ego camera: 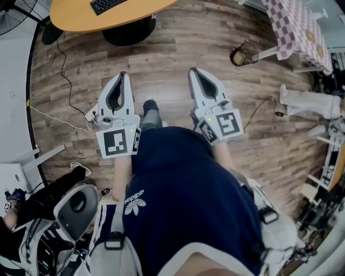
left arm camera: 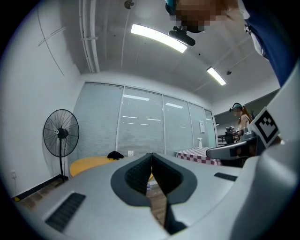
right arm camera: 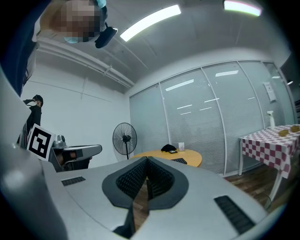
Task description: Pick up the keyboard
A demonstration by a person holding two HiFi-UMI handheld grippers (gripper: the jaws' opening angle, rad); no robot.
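While the keyboard (ego camera: 108, 5) lies on the round yellow table (ego camera: 81, 20) at the upper left of the head view, well apart from both, the left gripper (ego camera: 123, 76) and right gripper (ego camera: 194, 71) point level ahead, jaws together on nothing, probably just carried that way for the approach.

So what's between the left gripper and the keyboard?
Head view: past the left gripper, bare wood floor, then the yellow table with its dark base; the keyboard lies on top.
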